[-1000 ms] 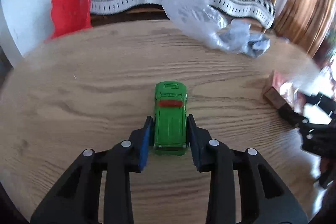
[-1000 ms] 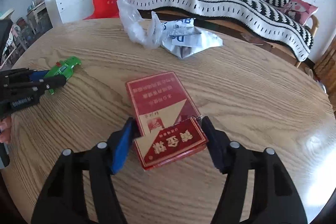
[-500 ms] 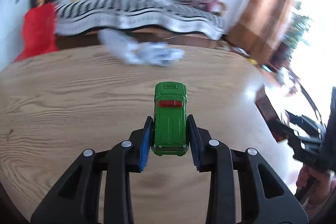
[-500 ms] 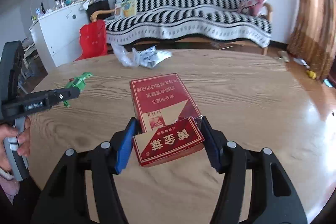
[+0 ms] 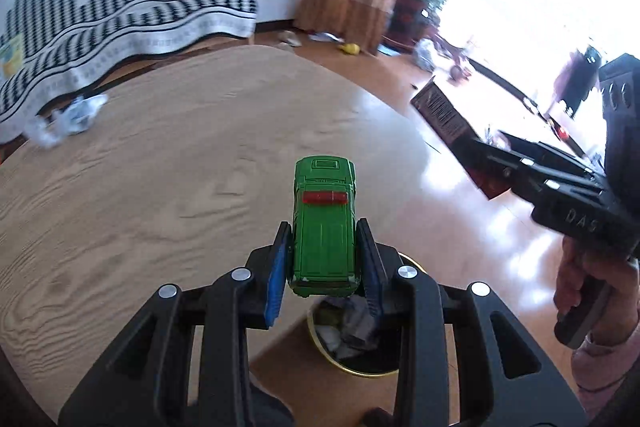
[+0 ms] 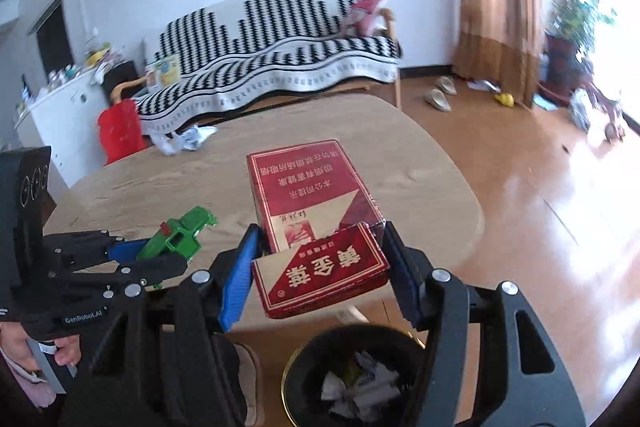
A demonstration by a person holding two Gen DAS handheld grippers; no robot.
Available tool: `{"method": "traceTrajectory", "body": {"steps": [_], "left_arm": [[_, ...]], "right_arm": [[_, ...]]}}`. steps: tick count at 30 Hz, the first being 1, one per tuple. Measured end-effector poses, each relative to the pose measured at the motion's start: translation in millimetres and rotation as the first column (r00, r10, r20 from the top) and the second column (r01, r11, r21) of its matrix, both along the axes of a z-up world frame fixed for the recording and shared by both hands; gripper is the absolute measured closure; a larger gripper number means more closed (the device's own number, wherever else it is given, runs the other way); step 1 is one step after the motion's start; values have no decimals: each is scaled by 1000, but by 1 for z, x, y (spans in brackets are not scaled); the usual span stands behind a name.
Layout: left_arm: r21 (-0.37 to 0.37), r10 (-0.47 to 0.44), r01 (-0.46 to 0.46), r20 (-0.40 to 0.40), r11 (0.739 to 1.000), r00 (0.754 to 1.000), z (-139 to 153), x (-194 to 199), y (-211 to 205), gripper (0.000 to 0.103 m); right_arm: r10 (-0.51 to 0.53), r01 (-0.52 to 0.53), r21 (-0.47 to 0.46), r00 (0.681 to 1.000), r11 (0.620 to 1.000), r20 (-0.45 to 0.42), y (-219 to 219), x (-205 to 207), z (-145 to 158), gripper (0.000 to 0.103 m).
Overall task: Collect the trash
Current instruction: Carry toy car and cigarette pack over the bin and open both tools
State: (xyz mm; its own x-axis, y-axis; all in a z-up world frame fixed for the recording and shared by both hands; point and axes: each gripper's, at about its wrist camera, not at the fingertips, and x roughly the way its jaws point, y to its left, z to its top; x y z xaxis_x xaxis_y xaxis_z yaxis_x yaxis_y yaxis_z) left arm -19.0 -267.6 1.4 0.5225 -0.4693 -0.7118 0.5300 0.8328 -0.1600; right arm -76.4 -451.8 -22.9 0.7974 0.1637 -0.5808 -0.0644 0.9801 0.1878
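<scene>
Sunlit wood floor meets the rounded edge of the surface [image 6: 440,187] as two loads hang above a black trash bin [image 6: 304,359] already holding crumpled paper. A green toy car [image 5: 323,235] sits pinched in the left claw [image 5: 323,267]; a red cigarette pack [image 6: 316,227] is clamped in the right claw [image 6: 320,283]. This looks like the carry-to-bin step. Next, each claw needs centring over the bin's mouth before spreading. Crumpled wrappers [image 6: 184,141] wait on the surface's far side.
</scene>
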Motion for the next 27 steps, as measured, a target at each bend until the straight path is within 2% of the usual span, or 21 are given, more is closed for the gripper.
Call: {"method": "traceTrajectory", "body": {"steps": [8, 12, 15, 18, 20, 23, 25, 27], "left_arm": [[60, -88, 90, -35, 994, 996, -15, -9, -54, 71], [77, -121, 130, -108, 989, 987, -43, -9, -75, 71], [94, -139, 158, -183, 983, 973, -76, -7, -87, 71], [127, -153, 190, -252, 973, 955, -113, -6, -91, 71], [131, -141, 187, -302, 973, 943, -126, 1, -89, 71], [162, -146, 204, -310, 966, 939, -135, 4, -94, 71], [181, -158, 227, -330, 957, 931, -142, 2, -99, 71], [196, -167, 243, -337, 950, 926, -146, 0, -102, 71]], "right_arm": [[-58, 60, 54, 997, 997, -44, -43, -39, -29, 44], [-69, 75, 68, 993, 995, -92, -49, -46, -49, 44], [-80, 107, 150, 981, 983, -177, -58, -44, -86, 44], [-87, 176, 287, 951, 942, -296, -66, -43, -137, 44], [-91, 230, 368, 929, 901, -359, -72, -42, -167, 44], [-71, 285, 476, 906, 832, -418, -80, -37, -193, 44], [-63, 308, 512, 895, 801, -441, -83, -36, -202, 44], [-71, 320, 506, 890, 801, -450, -83, -35, -204, 44]]}}
